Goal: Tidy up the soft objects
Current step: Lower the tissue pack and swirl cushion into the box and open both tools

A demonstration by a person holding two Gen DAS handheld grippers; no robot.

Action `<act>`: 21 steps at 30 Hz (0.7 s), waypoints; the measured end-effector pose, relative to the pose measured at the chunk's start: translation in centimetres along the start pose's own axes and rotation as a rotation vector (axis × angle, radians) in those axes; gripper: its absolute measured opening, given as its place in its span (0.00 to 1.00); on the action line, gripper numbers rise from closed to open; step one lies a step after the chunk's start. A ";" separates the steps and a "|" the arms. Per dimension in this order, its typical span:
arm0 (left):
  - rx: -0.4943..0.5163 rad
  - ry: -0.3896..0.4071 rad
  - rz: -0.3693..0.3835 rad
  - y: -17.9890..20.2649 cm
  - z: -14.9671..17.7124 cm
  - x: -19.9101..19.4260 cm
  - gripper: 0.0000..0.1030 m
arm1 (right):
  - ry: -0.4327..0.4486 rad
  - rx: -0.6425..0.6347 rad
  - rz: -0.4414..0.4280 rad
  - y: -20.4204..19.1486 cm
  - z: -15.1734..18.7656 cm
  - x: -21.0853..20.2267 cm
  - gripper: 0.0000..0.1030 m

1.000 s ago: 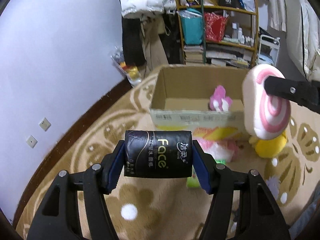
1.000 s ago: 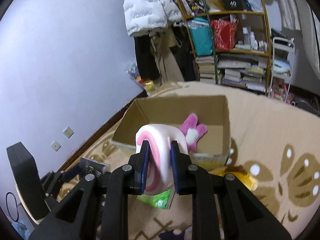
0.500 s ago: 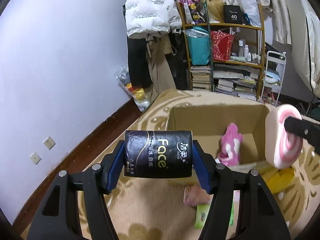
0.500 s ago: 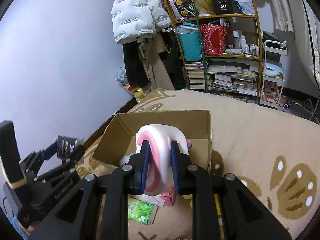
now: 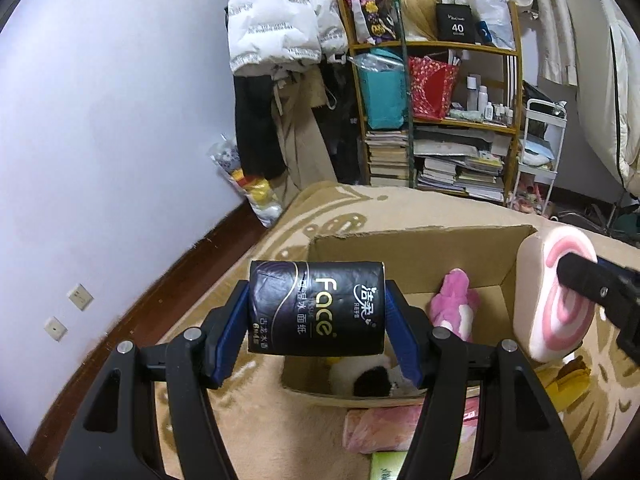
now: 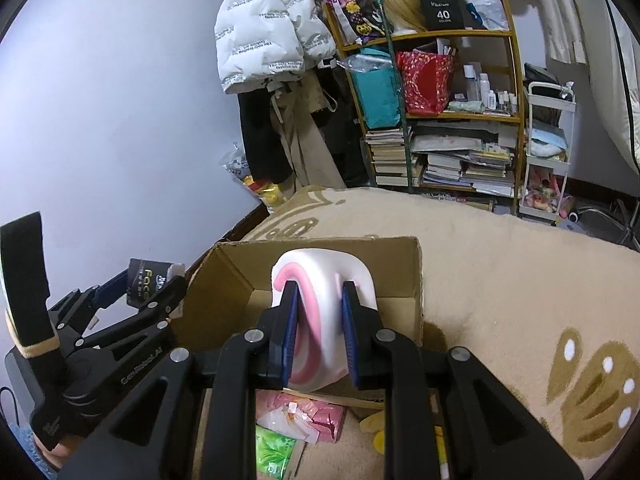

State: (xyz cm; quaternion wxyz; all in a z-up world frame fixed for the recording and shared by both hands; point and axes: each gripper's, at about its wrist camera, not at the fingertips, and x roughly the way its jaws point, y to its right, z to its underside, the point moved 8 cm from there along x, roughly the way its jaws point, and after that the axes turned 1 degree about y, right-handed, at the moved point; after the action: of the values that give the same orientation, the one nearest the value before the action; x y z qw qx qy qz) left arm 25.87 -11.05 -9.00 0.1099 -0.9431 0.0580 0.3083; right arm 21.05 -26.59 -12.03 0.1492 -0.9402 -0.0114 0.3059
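My left gripper point(image 5: 316, 312) is shut on a black "Face" tissue pack point(image 5: 316, 308), held above the near left corner of an open cardboard box point(image 5: 408, 252). My right gripper point(image 6: 318, 312) is shut on a white and pink swirl cushion point(image 6: 324, 276), held over the box's point(image 6: 416, 280) near edge; the cushion also shows in the left wrist view point(image 5: 548, 300). A pink plush point(image 5: 454, 308) and a black and white plush point(image 5: 372, 380) lie inside the box. The left gripper and its pack point(image 6: 150, 282) show at the left of the right wrist view.
Pink tissue packs point(image 5: 380, 428) and a green pack point(image 6: 276, 452) lie on the beige rug point(image 6: 500, 264) in front of the box, with a yellow toy point(image 5: 568, 380) at its right. A cluttered shelf point(image 5: 440, 120), hanging coats point(image 5: 280, 28) and a white cart point(image 5: 540, 152) line the far wall.
Both grippers have risen and moved forward over the box with their loads. The box interior, with a black and white plush, now shows below the tissue pack.
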 end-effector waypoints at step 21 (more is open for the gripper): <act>0.008 -0.082 0.075 1.7 1.9 1.9 0.76 | -0.057 0.036 0.004 0.9 0.9 1.6 0.31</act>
State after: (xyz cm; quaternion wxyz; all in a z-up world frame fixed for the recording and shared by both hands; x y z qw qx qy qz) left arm 25.99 -12.29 -11.94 0.1043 -0.9265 0.0898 0.3503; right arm 21.76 -27.02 -13.88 0.1652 -0.9284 -0.0083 0.3328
